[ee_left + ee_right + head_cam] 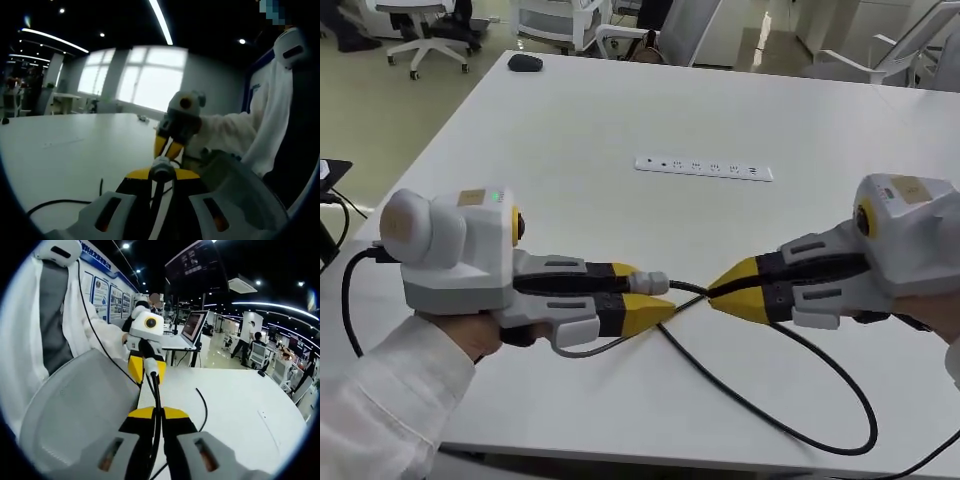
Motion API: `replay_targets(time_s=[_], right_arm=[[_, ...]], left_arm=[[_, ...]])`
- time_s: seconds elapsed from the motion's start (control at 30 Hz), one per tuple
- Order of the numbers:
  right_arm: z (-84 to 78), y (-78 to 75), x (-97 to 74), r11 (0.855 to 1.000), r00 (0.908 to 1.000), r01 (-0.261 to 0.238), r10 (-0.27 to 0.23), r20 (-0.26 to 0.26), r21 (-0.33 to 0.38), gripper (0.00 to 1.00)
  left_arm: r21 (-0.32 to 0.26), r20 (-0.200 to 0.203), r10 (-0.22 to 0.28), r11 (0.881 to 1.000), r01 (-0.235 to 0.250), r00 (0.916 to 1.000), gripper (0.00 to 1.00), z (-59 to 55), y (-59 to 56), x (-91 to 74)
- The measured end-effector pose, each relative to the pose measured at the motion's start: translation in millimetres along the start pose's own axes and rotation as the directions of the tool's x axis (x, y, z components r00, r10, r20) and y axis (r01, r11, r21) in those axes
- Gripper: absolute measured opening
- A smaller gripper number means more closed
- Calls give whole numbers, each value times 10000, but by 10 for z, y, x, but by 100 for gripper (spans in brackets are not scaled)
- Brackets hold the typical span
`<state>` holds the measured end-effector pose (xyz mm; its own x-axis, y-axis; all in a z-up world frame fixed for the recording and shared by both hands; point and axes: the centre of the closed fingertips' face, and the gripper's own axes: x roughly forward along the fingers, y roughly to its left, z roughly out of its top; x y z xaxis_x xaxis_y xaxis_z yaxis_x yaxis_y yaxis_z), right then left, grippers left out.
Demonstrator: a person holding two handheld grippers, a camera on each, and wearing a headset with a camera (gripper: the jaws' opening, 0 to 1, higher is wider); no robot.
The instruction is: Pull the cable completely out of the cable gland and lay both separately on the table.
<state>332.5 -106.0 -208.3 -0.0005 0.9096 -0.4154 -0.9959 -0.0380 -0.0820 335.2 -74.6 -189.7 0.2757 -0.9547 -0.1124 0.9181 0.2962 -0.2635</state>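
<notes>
My left gripper is shut on the pale grey cable gland just above the white table. The black cable leaves the gland to the right, and my right gripper is shut on it a short way from the gland. Past that grip the cable loops over the table near the front edge. In the left gripper view the gland sits between my yellow jaws, with the right gripper facing it. In the right gripper view the cable runs from my jaws to the gland.
A white power strip lies mid-table. A dark mouse sits at the far left corner. Office chairs stand beyond the table. The table's front edge runs close below both grippers.
</notes>
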Motion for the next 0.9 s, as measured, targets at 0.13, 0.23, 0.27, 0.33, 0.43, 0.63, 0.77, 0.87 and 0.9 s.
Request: replay_targets(time_s=[0.13, 0.23, 0.27, 0.33, 0.43, 0.63, 0.77, 0.87, 0.9], right_arm=[[-149, -18, -46, 9999, 9989, 128, -126, -449, 47, 3], [-228, -40, -83, 9995, 9980, 246, -235, -583, 175, 3], [-263, -50, -99, 9992, 9975, 315, -299, -637, 247, 3], [-336, -70, -123, 9982, 9960, 439, -407, -794, 401, 3], [-416, -77, -149, 9972, 9942, 541, -490, -958, 510, 3], [-562, -87, -182, 9941, 9880, 799, -692, -1378, 740, 3], [-655, -100, -194, 9920, 9851, 911, -769, -1536, 876, 3], [-666, -86, -187, 9913, 9851, 899, -743, -1550, 964, 3], [-669, -90, -184, 9913, 9851, 902, -747, -1547, 959, 3]], left_arm=[[3, -3, 18, 10000, -18, 10000, 16, 0, 2, -2], [-4, 36, 25, 10000, -25, 10000, 16, 6, -1, -5], [-8, 47, 34, 10000, -34, 10000, 16, 7, -1, -7], [-25, 74, 58, 10000, -58, 10000, 16, 11, 1, -11], [-46, 104, 71, 10000, -71, 9999, 16, 16, 0, -15], [-43, 100, 66, 10000, -65, 9999, 16, 15, -2, -18], [-54, 141, 46, 10000, -45, 9999, 16, 21, -4, -21], [-55, 107, 47, 10000, -46, 9999, 16, 15, -3, -21], [-58, 110, 33, 10000, -32, 9999, 16, 16, -7, -20]])
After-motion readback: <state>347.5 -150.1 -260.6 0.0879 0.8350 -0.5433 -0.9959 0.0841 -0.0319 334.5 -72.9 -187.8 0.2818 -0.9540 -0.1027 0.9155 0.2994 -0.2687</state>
